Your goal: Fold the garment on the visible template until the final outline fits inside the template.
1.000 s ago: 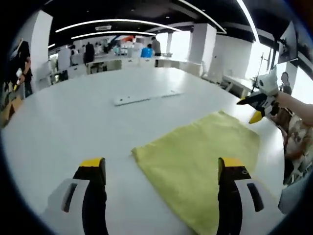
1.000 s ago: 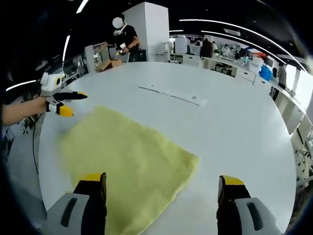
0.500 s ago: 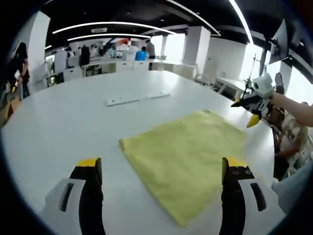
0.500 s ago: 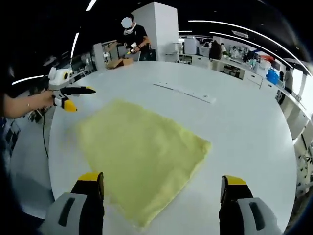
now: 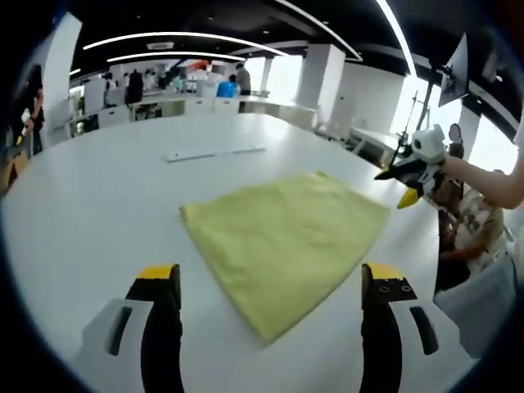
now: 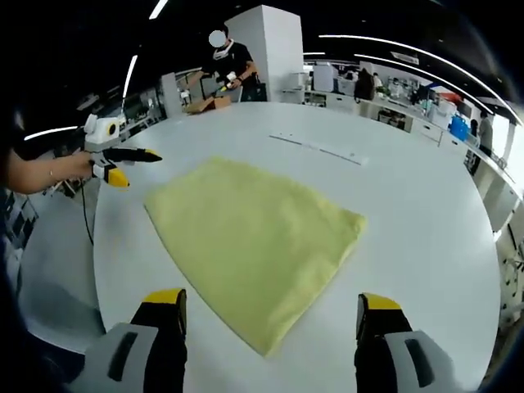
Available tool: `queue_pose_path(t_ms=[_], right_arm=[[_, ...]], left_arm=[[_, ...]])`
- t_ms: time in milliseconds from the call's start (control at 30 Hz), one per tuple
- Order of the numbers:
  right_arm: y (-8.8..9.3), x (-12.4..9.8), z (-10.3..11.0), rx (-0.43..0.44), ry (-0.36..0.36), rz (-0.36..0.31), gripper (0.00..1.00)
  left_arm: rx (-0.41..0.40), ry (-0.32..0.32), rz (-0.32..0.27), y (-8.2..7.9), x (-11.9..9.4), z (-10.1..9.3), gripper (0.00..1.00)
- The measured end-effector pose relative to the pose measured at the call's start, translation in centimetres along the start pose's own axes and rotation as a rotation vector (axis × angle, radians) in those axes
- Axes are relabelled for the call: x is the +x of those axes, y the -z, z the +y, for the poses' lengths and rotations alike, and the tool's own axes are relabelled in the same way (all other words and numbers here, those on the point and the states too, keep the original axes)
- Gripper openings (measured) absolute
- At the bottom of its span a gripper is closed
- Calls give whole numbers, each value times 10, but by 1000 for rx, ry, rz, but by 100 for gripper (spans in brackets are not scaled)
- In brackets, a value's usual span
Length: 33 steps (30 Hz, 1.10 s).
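A broad, round-edged white desk (image 5: 90, 205) carried the work, its glossy top catching the long ceiling light strips of a large open office. White square pillars, rows of far workbenches and bright windows ringed the room, and a few people stood well back among the benches.

The yellow terry-cloth garment (image 5: 282, 233) lay flat and spread out on the desk, roughly four-sided, with one corner pointing toward the near edge between the two tongs. In the right gripper view the same yellow cloth (image 6: 258, 237) sat in the middle of the desk, well clear of the rim on every side.

Beyond the garment, toward the far side, a long thin white strip (image 5: 214, 152) lay on the desk, apart from the cloth; in the right gripper view it showed as a pale bar (image 6: 318, 148) past the cloth's far corner. I could not tell any marked template outline on the surface.

The left tongs (image 5: 267, 282) were spread wide with nothing between their yellow-tipped jaws, poised over the desk just short of the cloth's near corner. The right tongs (image 6: 271, 307) were likewise wide and bare, near the same corner. Off the desk's edge, the right tongs (image 5: 405, 174) appeared held in a hand in the left gripper view, and the left tongs (image 6: 119, 161) in the right gripper view.
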State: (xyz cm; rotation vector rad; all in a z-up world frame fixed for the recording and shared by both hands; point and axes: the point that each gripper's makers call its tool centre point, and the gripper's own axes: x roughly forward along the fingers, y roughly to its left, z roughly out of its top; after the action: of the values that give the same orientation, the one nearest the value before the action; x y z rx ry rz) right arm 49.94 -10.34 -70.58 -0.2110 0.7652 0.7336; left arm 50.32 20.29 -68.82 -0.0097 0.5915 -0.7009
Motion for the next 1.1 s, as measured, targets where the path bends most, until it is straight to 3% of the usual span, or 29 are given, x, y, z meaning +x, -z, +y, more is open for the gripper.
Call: queue_pose_path(t_ms=[233,467,700,967,1100], right_arm=[[15,-1,6,-3,15,-7,62],[37,2,12,9,7,31,47],[42,1,9,51,17,11,23],[53,-1,1,64,59,45,2],[56,-1,1,57,64,54,0]], left_arm=[[2,-1,31,20,-5,-6,71],[-18,6,53,37,-6,-6,46],[-32,-12,82,52,-6,-1,32],[-69,-43,107,63,-8,7,14],[-84,-46,113,65,-10,9,9]])
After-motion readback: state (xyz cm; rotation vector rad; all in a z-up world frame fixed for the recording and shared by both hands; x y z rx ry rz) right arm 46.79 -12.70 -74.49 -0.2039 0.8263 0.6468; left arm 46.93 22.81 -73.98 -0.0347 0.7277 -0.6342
